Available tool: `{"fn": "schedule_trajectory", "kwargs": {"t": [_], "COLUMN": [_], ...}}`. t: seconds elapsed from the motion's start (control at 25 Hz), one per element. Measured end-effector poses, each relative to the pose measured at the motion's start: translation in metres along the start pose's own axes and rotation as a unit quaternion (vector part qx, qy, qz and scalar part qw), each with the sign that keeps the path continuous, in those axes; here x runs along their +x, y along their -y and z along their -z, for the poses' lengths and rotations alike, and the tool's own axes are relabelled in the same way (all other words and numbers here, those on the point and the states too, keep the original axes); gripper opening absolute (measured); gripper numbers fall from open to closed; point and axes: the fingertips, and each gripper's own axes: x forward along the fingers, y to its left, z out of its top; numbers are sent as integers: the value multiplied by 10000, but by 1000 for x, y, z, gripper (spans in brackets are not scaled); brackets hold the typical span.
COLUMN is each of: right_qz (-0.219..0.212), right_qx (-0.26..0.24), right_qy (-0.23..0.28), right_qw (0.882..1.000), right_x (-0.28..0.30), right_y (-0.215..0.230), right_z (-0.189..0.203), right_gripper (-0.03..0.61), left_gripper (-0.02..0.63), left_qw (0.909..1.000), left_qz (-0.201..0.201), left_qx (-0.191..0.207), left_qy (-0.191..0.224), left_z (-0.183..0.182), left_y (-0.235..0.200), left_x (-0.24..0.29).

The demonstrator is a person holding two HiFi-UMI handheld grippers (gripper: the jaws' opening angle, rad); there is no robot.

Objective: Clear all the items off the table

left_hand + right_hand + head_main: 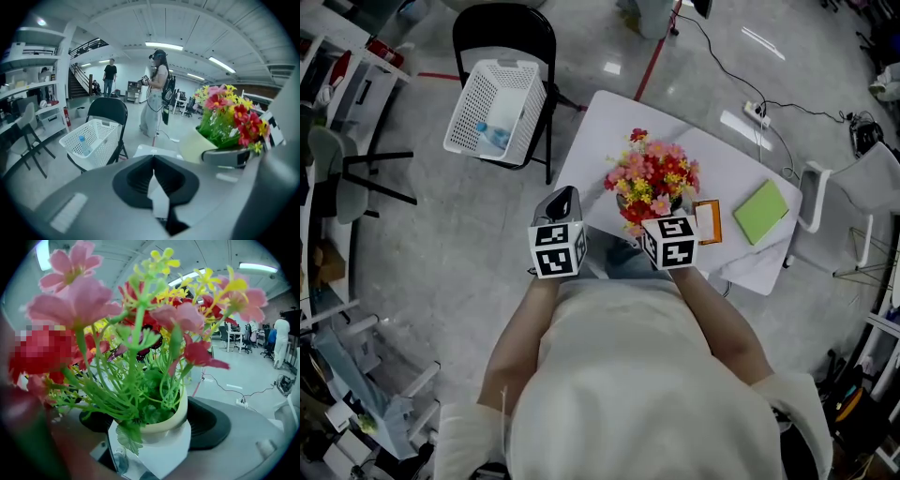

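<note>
A cream pot of pink, red and yellow artificial flowers (pixel 652 180) hangs above the near edge of the white table (pixel 722 159). My right gripper (pixel 659 225) is shut on it; in the right gripper view the pot (pixel 161 446) sits between the two black pads (pixel 211 425), with the blooms filling the picture. My left gripper (pixel 562 199) is to the left of the flowers, shut with nothing in it; its black pads (pixel 140 180) meet. The left gripper view shows the flowers (pixel 229 117) at right. A green book (pixel 761 212) and a small orange frame (pixel 708 222) lie on the table.
A white laundry basket (pixel 492 103) with a plastic bottle (pixel 492 136) in it rests on a black folding chair (pixel 504 33), left of the table. A white chair (pixel 853 202) stands at right. A power strip and cable (pixel 757 111) lie on the floor. Two people (pixel 157 93) stand far off.
</note>
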Motion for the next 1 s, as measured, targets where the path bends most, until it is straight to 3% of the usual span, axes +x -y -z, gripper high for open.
{"fn": "schedule_trajectory", "kwargs": {"t": [1.0], "right_qz": [-259], "right_qx": [-142], "right_qy": [159], "right_qw": [9994], "right_x": [69], "right_y": [-196], "right_z": [-58], "right_gripper": [476], "left_gripper": [9], "left_qw": [9993], "left_qz": [-173], "left_qx": [-328], "left_qy": [99], "left_z": [-1], "left_y": [-205], "left_x": [-63]}}
